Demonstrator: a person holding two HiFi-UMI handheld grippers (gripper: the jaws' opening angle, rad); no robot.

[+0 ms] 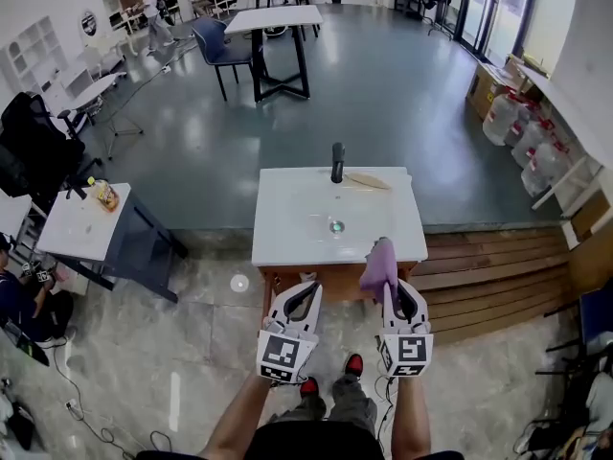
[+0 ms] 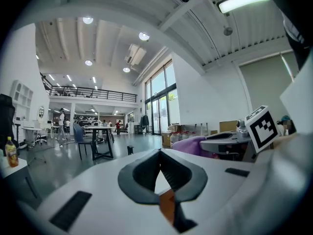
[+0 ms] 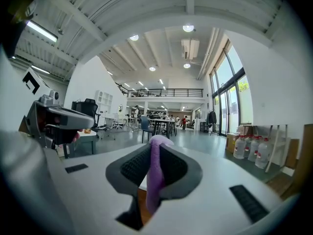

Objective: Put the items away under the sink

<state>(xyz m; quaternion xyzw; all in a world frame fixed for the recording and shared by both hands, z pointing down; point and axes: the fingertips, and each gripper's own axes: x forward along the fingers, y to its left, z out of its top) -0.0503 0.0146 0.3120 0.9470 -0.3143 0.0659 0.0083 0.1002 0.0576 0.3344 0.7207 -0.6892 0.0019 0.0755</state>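
1. Right gripper [image 1: 396,288]: the fingers were narrow and pinched on a purple cloth [image 1: 379,266]. In the right gripper view the cloth [image 3: 155,175] rose past the fingertips and hung down between them.
2. Left gripper [image 1: 308,290]: the fingers were drawn together at their tips, with nothing between them. It was held just left of the right gripper, equally near.
3. Purple cloth: it was carried in the air and appeared over the near right edge of the sink worktop [image 1: 287,233].
4. Sink worktop: it was white, with a shallow basin and drain [image 1: 336,226] at its middle and a black tap [image 1: 337,162] at its far edge. A pale flat object [image 1: 370,181] lay just right of the tap; its kind could not be told.
5. Wooden cabinet [image 1: 335,281]: it stood under the worktop and showed as a brown strip between the two grippers.
6. Surroundings: a small white table [image 1: 72,228] at the left bore a bottle [image 1: 103,195]. Water jugs [image 1: 522,137] stood at the far right, and wooden decking [image 1: 488,276] lay right of the sink.
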